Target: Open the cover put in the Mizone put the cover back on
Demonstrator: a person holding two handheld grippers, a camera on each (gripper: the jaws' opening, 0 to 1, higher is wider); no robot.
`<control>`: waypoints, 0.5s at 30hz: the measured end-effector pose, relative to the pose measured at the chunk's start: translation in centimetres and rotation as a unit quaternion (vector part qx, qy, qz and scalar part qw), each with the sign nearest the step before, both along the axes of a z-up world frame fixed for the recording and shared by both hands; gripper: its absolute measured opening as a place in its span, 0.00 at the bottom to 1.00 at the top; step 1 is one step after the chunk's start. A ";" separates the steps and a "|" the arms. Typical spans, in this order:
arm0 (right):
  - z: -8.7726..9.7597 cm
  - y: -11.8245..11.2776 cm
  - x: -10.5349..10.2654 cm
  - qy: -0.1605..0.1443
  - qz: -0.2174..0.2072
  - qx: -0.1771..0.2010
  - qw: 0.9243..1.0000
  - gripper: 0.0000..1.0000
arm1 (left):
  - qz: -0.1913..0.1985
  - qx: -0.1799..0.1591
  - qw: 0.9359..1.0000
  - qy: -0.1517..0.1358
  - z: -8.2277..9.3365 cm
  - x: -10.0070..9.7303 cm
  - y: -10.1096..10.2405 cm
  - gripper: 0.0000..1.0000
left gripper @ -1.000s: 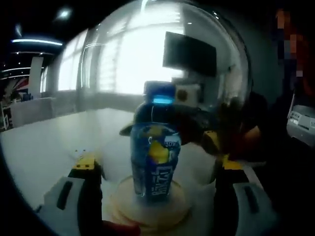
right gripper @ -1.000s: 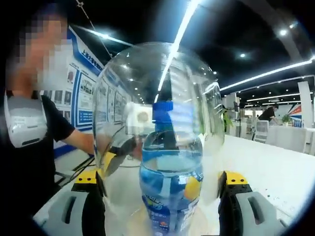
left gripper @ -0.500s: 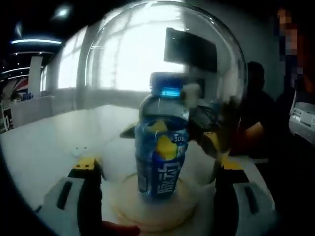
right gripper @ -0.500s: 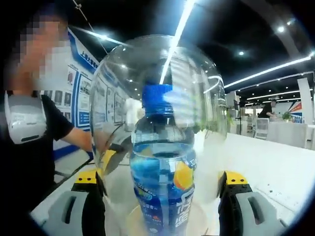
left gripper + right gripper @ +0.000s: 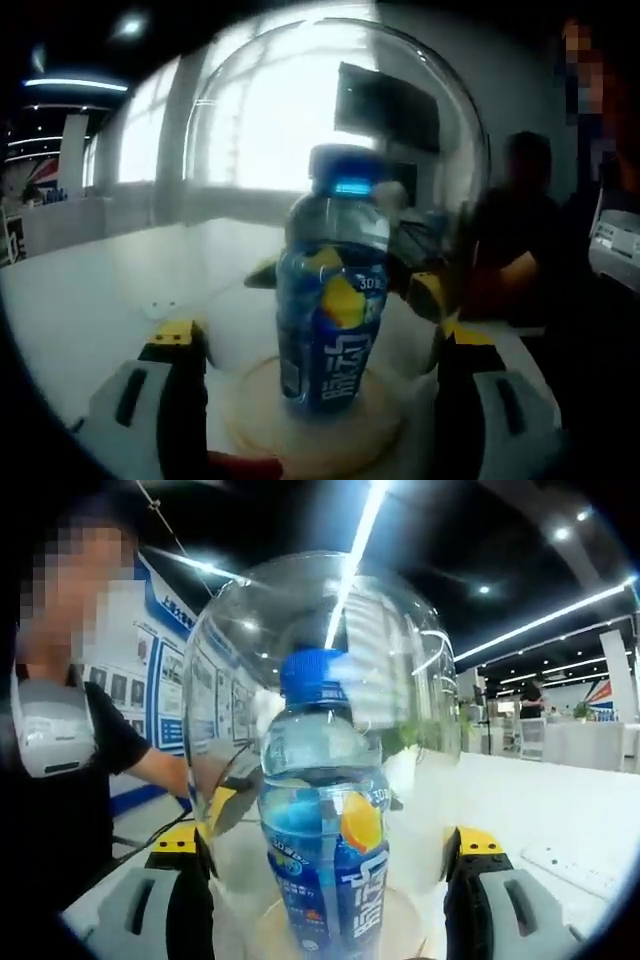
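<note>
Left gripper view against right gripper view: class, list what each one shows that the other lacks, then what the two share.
The left gripper view adds a dark wall screen and bright windows. The right gripper view adds blue wall posters, ceiling light strips and a person's black sleeve. Both share the Mizone bottle on a round base, under the clear dome cover clasped by the left tongs and right tongs, on a white table.

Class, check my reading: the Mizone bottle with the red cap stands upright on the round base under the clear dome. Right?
Not quite: the cap is blue, as the right gripper view shows. The Mizone bottle does stand upright on the round base under the clear dome.
</note>
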State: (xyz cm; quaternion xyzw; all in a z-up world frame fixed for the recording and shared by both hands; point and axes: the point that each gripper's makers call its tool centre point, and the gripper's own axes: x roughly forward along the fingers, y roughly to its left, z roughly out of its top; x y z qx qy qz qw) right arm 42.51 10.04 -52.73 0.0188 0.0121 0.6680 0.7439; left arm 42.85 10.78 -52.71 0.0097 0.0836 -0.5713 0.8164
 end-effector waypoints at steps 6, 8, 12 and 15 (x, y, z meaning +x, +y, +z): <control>0.1 0.0 -0.1 -0.001 -0.002 0.009 1.000 0.90 | 0.003 -0.012 1.000 -0.003 0.1 0.0 0.0 0.83; 0.1 0.0 -0.1 -0.001 -0.003 0.008 1.000 0.90 | 0.004 -0.014 1.000 -0.004 0.1 0.0 0.1 0.83; 0.1 -0.3 -0.1 0.008 -0.011 -0.003 1.000 0.89 | 0.011 -0.023 1.000 -0.005 0.2 0.0 0.2 0.82; 0.2 -0.6 -0.2 0.005 -0.015 -0.013 1.000 0.86 | 0.013 -0.022 1.000 -0.005 0.2 -0.1 0.2 0.82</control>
